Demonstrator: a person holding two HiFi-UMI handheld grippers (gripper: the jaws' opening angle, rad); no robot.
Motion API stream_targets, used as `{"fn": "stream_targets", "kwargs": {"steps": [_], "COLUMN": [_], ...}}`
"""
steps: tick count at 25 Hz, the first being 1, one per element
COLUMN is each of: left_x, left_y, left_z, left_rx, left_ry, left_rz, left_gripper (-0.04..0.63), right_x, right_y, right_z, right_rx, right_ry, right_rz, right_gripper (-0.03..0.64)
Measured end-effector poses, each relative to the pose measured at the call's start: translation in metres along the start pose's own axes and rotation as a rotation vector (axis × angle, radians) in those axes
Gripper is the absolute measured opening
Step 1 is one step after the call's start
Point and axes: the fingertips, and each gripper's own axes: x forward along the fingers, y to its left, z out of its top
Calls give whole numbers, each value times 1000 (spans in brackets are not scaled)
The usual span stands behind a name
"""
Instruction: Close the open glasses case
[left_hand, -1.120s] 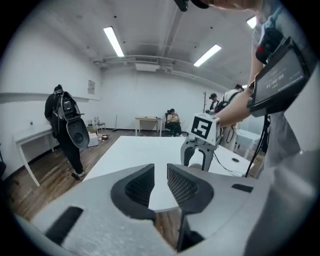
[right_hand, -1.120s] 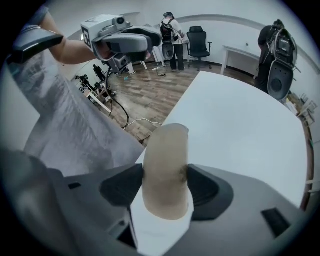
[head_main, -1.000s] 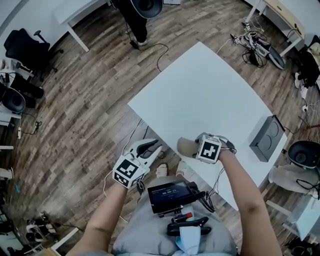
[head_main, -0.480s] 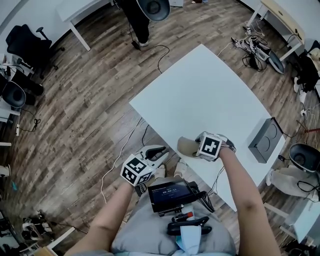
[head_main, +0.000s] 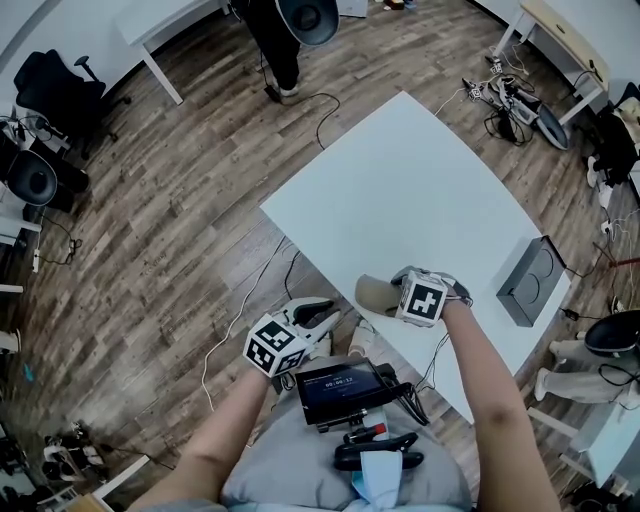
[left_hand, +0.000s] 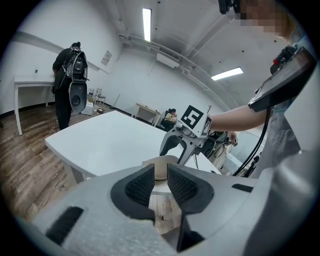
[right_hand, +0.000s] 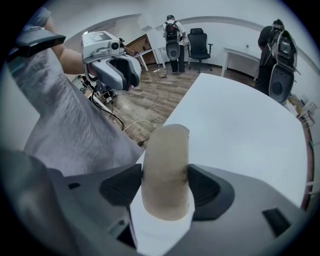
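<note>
**Head view.** The glasses case lies at the near edge of the white table, and the right claw is set over it from above. The left claw is held off the table, low beside its near edge and above the wooden floor, well short of the case. A small screen is worn at the chest. Pale digits are shown on it, but they cannot be read. Only black-and-white square markers are carried on the claw cubes, and no brand is to be seen.

**Left gripper view.** The left claw's jaws are seen a little apart with nothing gripped. The case and the right claw are only sighted beyond the narrow gap.

**Right gripper view.** The beige case is clamped between the two dark pads across its width, its long body running away over the table. Whether the lid is fully down cannot be told here. No label is visible on the case.

The closing press is judged to be the step in hand. The right grip is best kept steady and low. The left claw should be raised over the table edge and laid on the free end of the lid. Pressure is best applied straight down rather than outward, since the case sits close to the edge and could be pushed off.
</note>
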Motion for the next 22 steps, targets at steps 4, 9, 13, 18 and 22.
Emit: {"fn": "stream_targets", "kwargs": {"steps": [4, 9, 13, 18, 22], "left_x": [-2, -5, -4, -4, -7], "left_y": [3, 6, 1, -8, -17], "left_z": [4, 9, 17, 25, 25], "left_rx": [5, 6, 24, 39, 27], "left_ry": [-10, -23, -34, -41, -44], "left_rz": [7, 10, -12, -39, -62], "left_gripper": [87, 87, 86, 87, 87], "right_x": [-15, -53, -95, -124, -132], "right_y": [-3, -9, 3, 36, 60], "right_z": [6, 10, 10, 6, 4], "right_rx": [-36, 54, 183, 397, 577], "right_ry": [-38, -188, -407, -720, -964], "right_rz": [-54, -154, -198, -195, -194], "right_gripper": [272, 273, 272, 272, 272]}}
